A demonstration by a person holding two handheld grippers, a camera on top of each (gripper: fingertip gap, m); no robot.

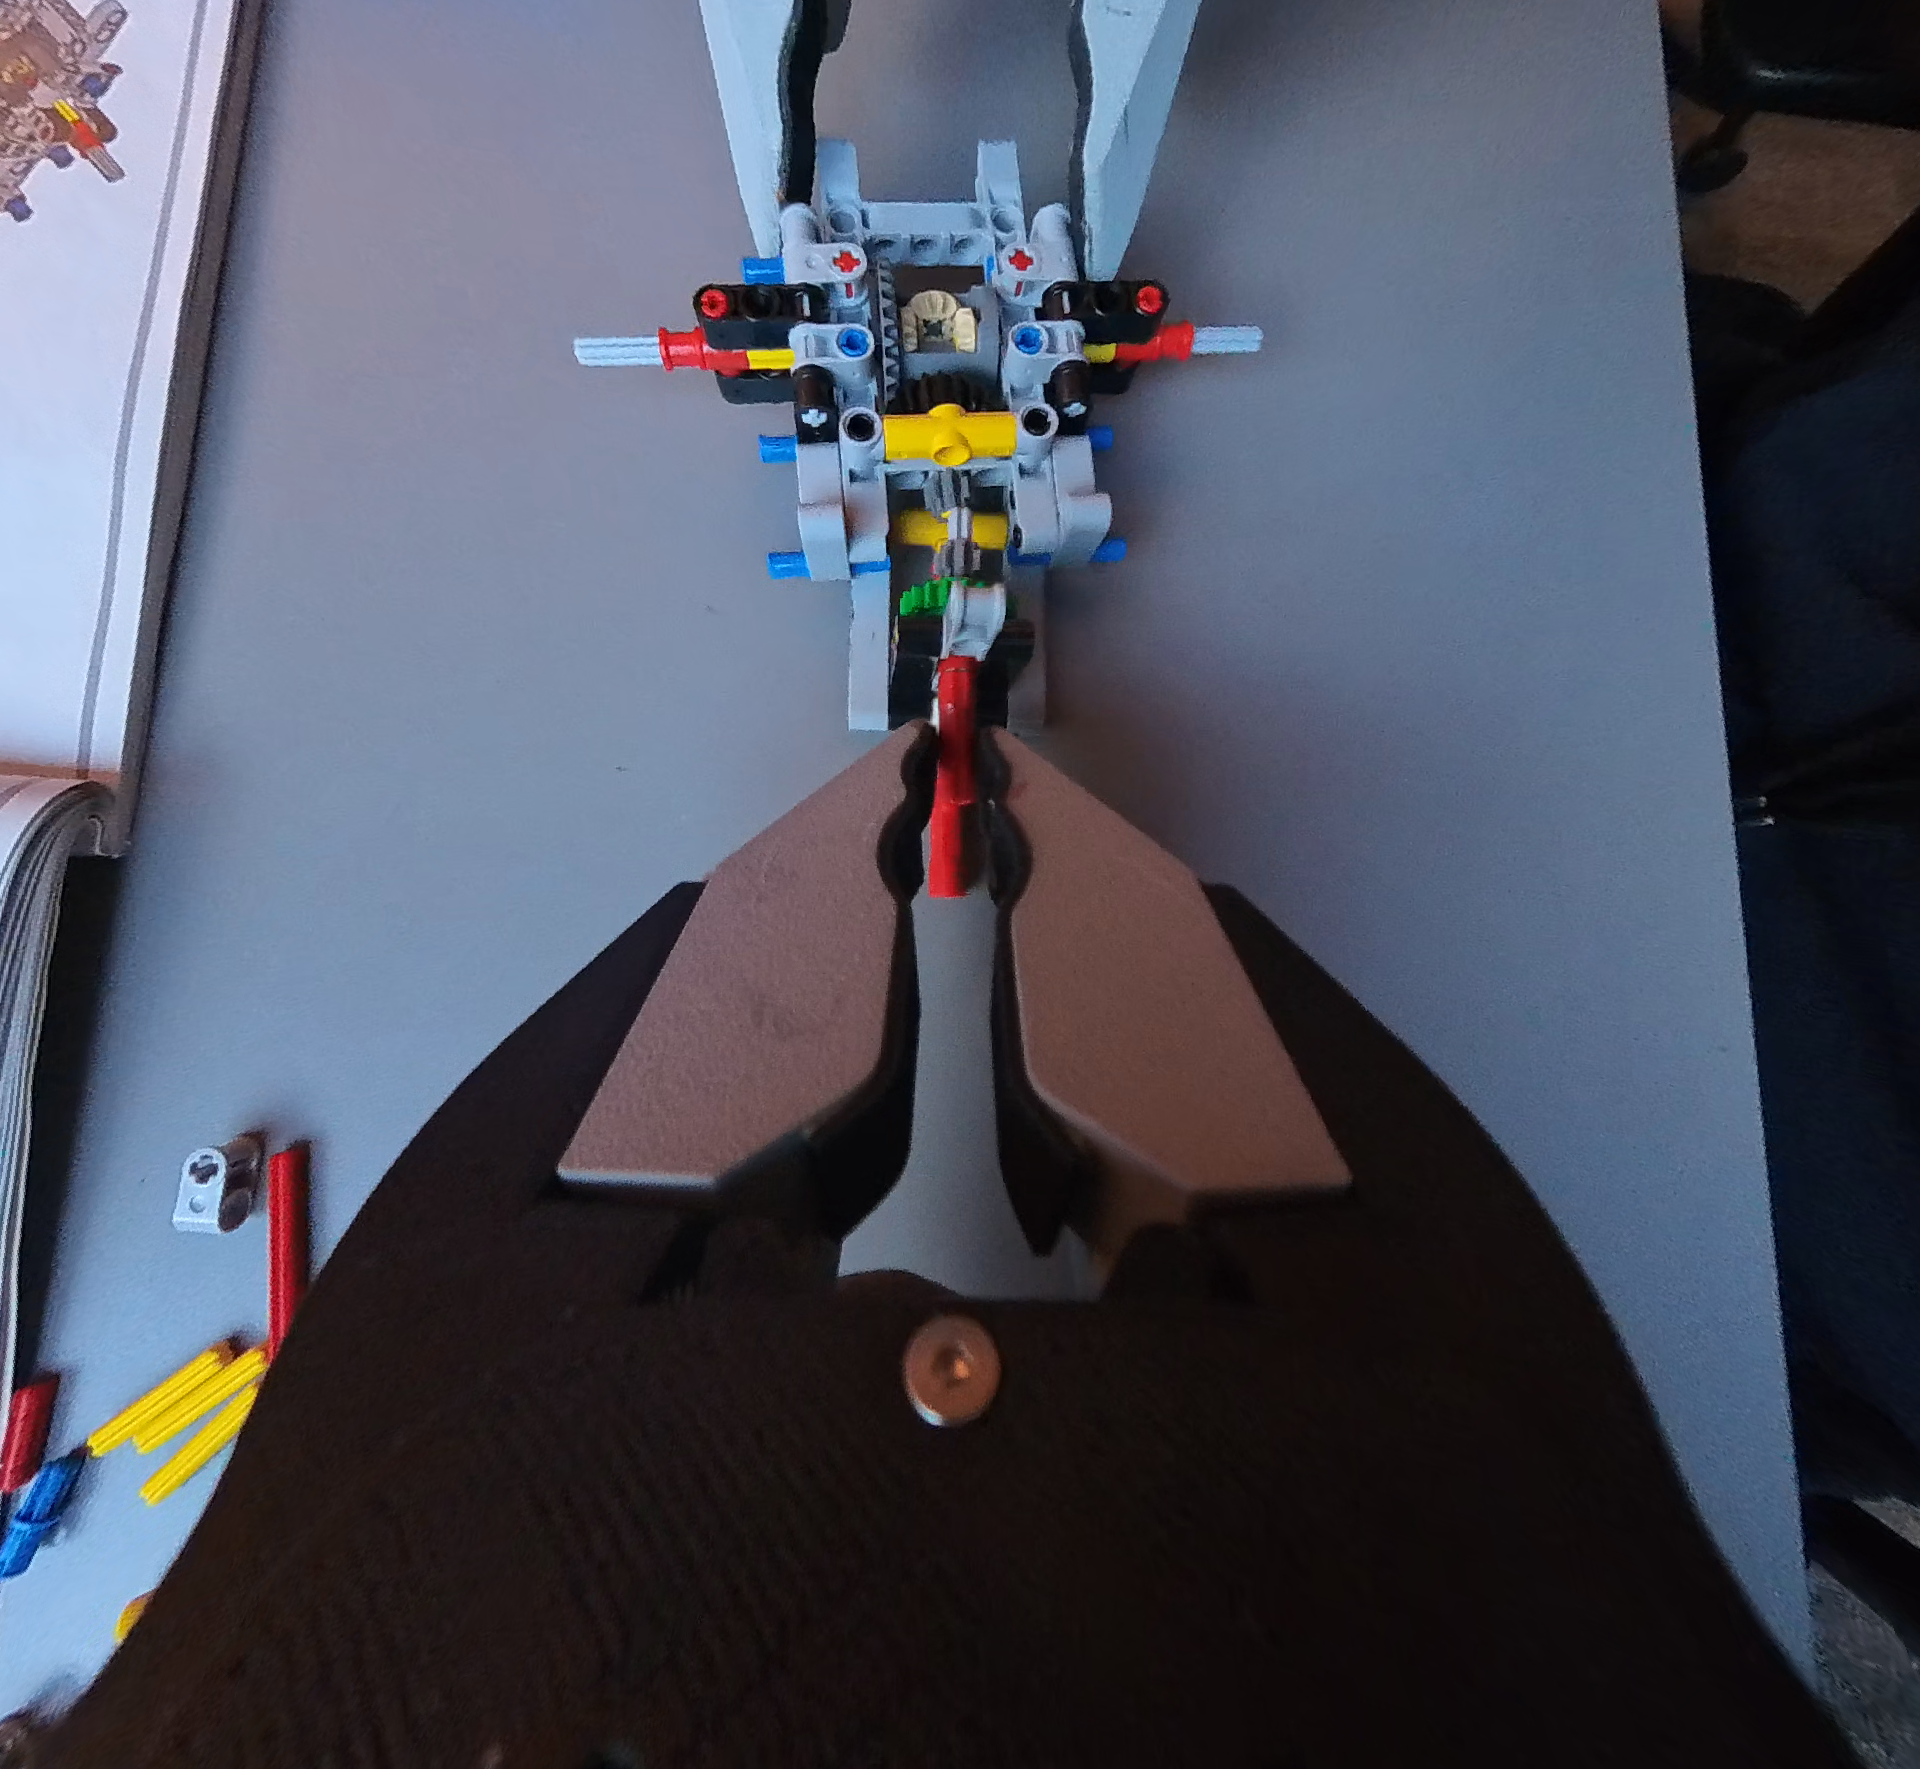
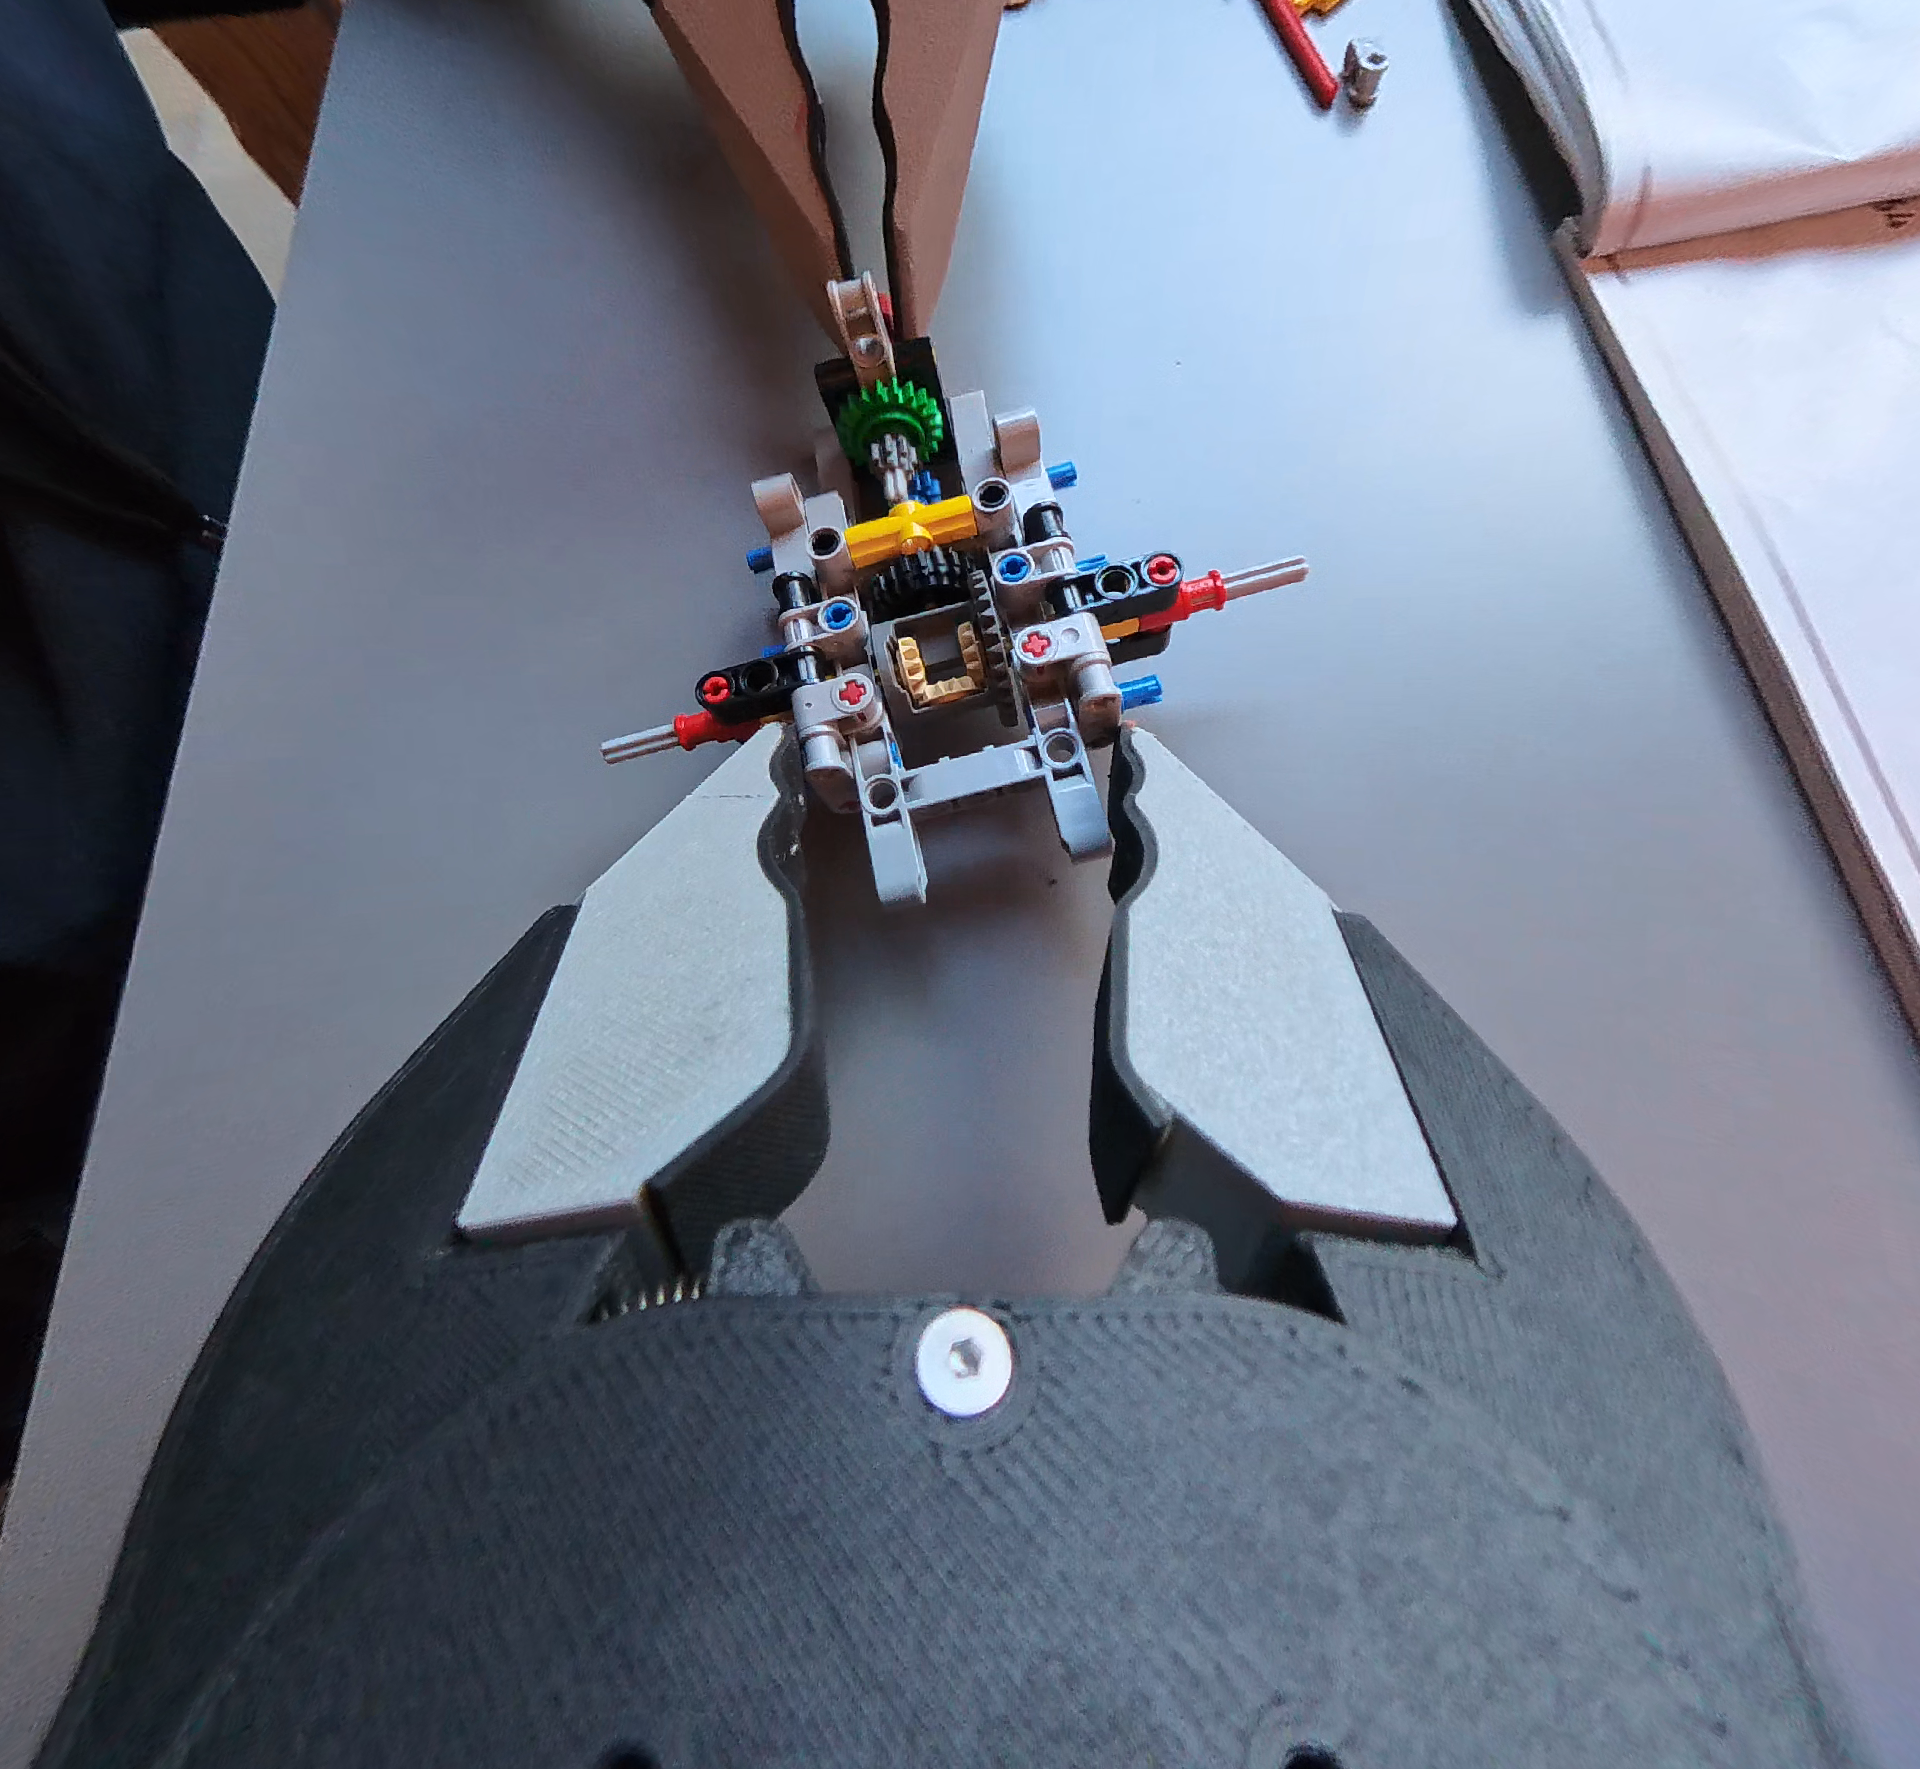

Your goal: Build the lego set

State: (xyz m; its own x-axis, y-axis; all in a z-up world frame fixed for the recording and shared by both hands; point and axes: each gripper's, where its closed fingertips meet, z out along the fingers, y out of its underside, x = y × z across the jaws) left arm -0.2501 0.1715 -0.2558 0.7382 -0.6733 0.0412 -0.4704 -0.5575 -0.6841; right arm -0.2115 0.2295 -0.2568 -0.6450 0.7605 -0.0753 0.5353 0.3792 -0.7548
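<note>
Grey tabletop [image 1: 416, 576] carries a grey plastic brick gear assembly [image 2: 925, 639], braced between the right gripper's [image 2: 951, 784] wide fingers. Left gripper [image 1: 958, 784] pinches its red axle [image 1: 954, 784]; skewed force could jam it.

I see a grey toy brick model [image 1: 940, 431] with gears lying flat on the grey counter [image 1: 416, 680]. A red stick [image 1: 951, 784] pokes out one end.

Lighting is soft and even, daylight-like; the grey matte tabletop [image 2: 1351, 680] shows a pale sheen on its right side. Shadows are faint. Wide-angle distortion bows the edges; the left wrist view is dimmer and slightly soft.
</note>
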